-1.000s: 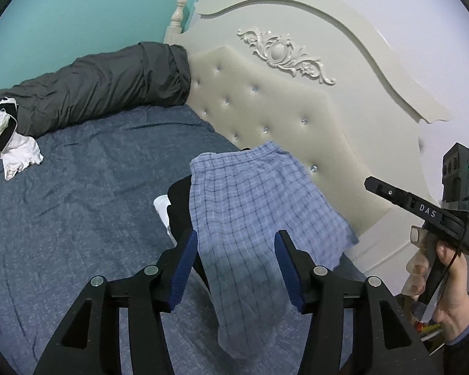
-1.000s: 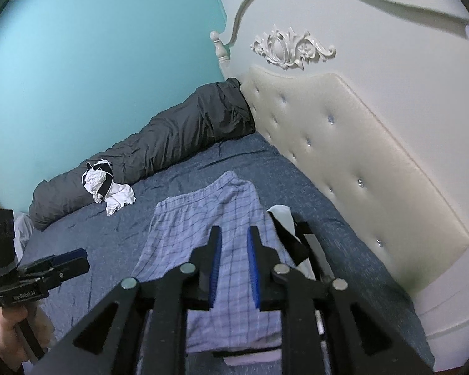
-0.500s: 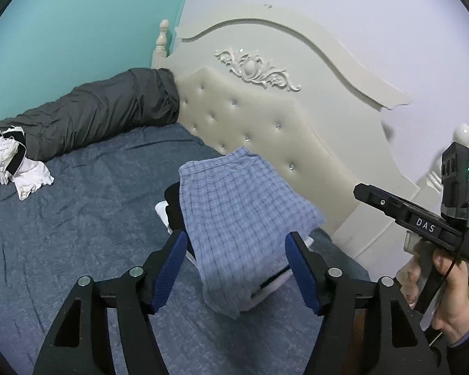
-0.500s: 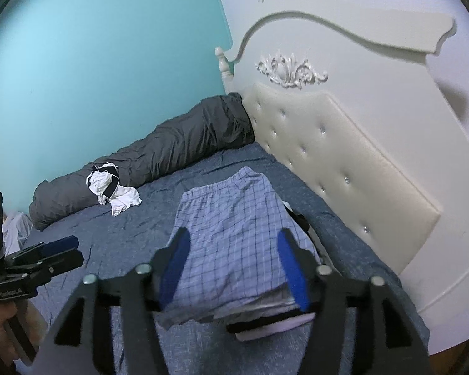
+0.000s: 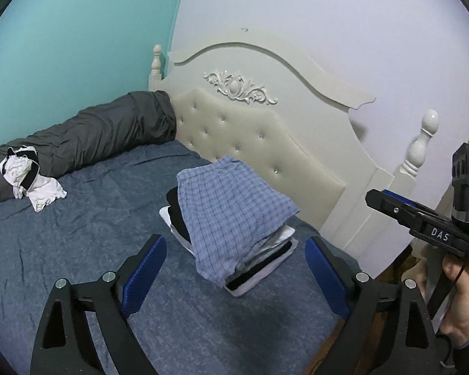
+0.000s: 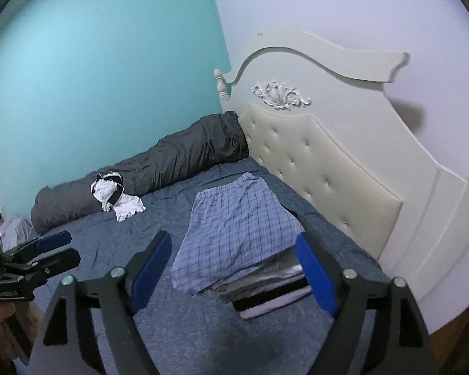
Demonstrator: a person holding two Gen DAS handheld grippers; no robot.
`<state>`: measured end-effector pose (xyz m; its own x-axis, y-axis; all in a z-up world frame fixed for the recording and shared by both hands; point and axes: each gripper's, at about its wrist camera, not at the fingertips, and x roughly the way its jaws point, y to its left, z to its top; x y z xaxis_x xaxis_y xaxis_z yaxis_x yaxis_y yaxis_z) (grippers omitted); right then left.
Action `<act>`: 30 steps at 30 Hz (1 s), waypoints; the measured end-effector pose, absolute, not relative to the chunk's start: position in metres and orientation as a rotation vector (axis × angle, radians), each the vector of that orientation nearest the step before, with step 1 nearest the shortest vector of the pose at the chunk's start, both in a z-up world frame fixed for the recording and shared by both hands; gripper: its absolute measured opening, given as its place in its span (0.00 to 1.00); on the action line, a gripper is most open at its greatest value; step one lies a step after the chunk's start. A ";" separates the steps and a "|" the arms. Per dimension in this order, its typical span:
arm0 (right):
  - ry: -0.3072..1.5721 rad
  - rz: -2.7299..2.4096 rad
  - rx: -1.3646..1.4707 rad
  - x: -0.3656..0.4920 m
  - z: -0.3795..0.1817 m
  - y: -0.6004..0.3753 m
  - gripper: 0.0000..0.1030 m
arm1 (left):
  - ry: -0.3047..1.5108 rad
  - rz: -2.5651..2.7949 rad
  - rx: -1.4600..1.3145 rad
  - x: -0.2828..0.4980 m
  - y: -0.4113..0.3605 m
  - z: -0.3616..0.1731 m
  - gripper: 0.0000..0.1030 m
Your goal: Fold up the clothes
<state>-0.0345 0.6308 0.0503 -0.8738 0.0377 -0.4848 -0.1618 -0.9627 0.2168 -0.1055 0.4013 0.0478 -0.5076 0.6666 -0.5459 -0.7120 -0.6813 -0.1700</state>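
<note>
Both grippers, left (image 5: 234,268) and right (image 6: 233,270), hang just before the stack (image 5: 259,253), jaws opening, nothing between them. Plaid shorts (image 5: 231,209) top that stack; overhanging hem could slip off if brushed. Beyond stack: crumpled garment (image 5: 31,178), unfolded. Right gripper reads "DAS".

Checked shorts (image 5: 231,209) top a folded stack (image 5: 265,265) beside the headboard (image 5: 265,131); crumpled garment (image 5: 28,178) lies well left.
</note>
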 end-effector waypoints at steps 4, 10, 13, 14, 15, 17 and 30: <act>0.396 2.903 -0.714 -0.011 0.053 0.623 0.84 | 0.118 2.202 -0.727 -0.086 0.391 0.053 0.93; 0.404 2.886 -0.674 0.024 0.055 0.613 0.90 | 0.123 2.217 -0.690 -0.061 0.372 0.056 0.99; 0.404 2.873 -0.658 0.039 0.054 0.609 0.93 | 0.115 2.220 -0.688 -0.051 0.363 0.056 1.00; 0.409 2.869 -0.659 0.043 0.053 0.607 0.94 | 0.119 2.224 -0.683 -0.047 0.361 0.056 1.00; 0.415 2.864 -0.658 0.047 0.052 0.606 0.95 | 0.126 2.226 -0.676 -0.044 0.359 0.057 1.00; 0.415 2.854 -0.656 0.055 0.052 0.603 0.95 | 0.141 2.228 -0.663 -0.036 0.357 0.058 1.00; 0.334 2.803 -0.650 0.100 0.042 0.573 0.98 | 0.149 2.216 -0.645 0.001 0.333 0.053 1.00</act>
